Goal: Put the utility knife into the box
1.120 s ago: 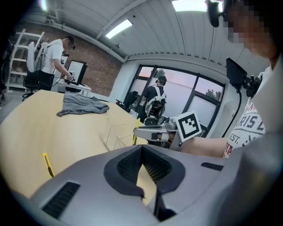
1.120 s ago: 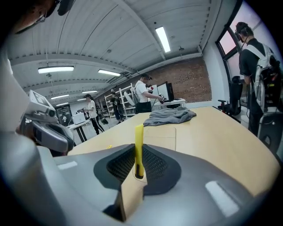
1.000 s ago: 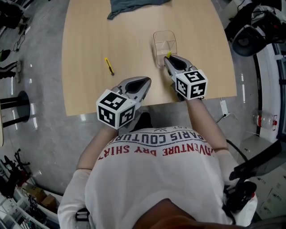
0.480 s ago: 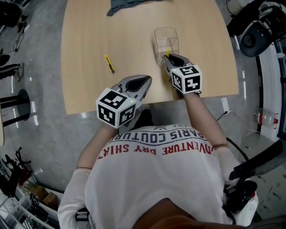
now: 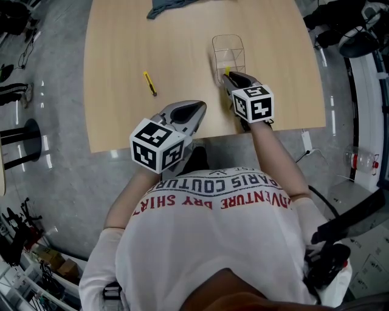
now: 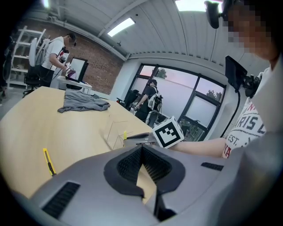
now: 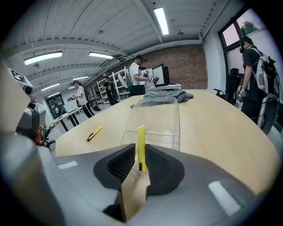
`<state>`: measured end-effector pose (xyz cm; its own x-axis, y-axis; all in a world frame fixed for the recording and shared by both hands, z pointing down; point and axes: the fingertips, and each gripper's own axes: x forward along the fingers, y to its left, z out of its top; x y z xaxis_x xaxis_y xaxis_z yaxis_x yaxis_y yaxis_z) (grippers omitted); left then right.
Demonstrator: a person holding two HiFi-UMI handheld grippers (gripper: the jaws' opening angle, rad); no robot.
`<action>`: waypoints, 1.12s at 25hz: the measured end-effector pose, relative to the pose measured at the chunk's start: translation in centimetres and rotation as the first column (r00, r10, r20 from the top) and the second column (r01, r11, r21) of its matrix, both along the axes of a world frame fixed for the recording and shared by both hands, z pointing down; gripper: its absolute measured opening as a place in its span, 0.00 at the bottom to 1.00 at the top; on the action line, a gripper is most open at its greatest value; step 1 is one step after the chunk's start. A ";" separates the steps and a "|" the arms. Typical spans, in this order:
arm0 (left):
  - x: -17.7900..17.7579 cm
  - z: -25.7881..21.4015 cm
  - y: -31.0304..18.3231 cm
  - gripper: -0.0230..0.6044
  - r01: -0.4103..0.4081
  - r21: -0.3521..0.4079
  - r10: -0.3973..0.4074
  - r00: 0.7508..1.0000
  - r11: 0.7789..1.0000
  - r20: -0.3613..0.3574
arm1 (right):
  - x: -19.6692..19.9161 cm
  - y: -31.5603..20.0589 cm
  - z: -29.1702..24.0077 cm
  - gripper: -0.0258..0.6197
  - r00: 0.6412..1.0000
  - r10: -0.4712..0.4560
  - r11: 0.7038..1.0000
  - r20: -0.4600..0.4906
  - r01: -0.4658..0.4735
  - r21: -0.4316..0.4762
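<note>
Lots of bare table [image 5: 121,42] left of and beyond the clear box [image 5: 228,48], which sits upper centre-R in head view, well in from the R edge. Grey cloth [image 5: 167,7] at top edge. R gripper [image 5: 226,75] at box's near wall, clenched on yellow utility knife [image 7: 141,143], which sticks up btwn its jaws, tip toward box. L gripper [image 5: 197,110] by near table edge, jaws together, empty. 2nd knife [image 5: 149,84] lies loose, centre-left.

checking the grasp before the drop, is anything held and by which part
The right tongs clamp the yellow utility knife by its lower end; the rest stands up free. The left tongs hold nothing.
</note>
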<state>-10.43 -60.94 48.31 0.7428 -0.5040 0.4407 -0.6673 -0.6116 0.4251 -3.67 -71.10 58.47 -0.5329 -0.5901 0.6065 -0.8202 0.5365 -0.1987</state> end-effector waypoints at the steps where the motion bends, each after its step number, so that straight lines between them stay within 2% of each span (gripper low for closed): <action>1: 0.1 0.0 0.1 0.04 0.000 0.002 0.000 1.000 1.000 0.001 | 0.0 0.0 0.0 0.12 1.000 -0.001 1.000 0.005 0.001 0.001; 9: 0.0 0.3 0.8 0.04 -0.001 0.022 0.001 1.000 1.000 0.002 | 0.9 0.2 -1.2 0.13 0.999 0.033 0.998 0.019 -0.034 0.052; 13: 1.0 -0.7 2.5 0.04 0.001 0.070 -0.002 1.000 0.998 0.003 | 1.4 3.7 -4.7 0.13 0.999 -0.021 0.994 0.048 0.016 0.109; 17: 3.2 -3.7 7.1 0.04 0.001 0.137 -0.001 1.000 0.991 0.006 | 1.7 11.9 -10.5 0.04 0.981 -0.156 0.977 0.111 0.137 0.163; 20: 4.9 -5.8 11.5 0.04 0.008 0.181 -0.010 1.000 0.983 0.009 | 2.5 18.3 -14.9 0.04 0.950 -0.258 0.953 0.174 0.221 0.206; 25: 6.7 -6.0 20.2 0.04 0.056 0.179 -0.062 0.998 0.982 0.026 | 3.1 29.3 -17.2 0.04 0.874 -0.436 0.889 0.215 0.381 0.254; 28: 7.5 -6.6 26.5 0.04 0.096 0.156 -0.102 0.994 0.983 0.030 | 3.3 36.4 -17.1 0.04 0.840 -0.482 0.872 0.249 0.434 0.226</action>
<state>-2.94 -34.44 41.70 0.6703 -0.6381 0.3788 -0.7413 -0.5983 0.3041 -0.42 -34.65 41.37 -0.9012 -0.3074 0.3055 -0.3916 0.8795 -0.2703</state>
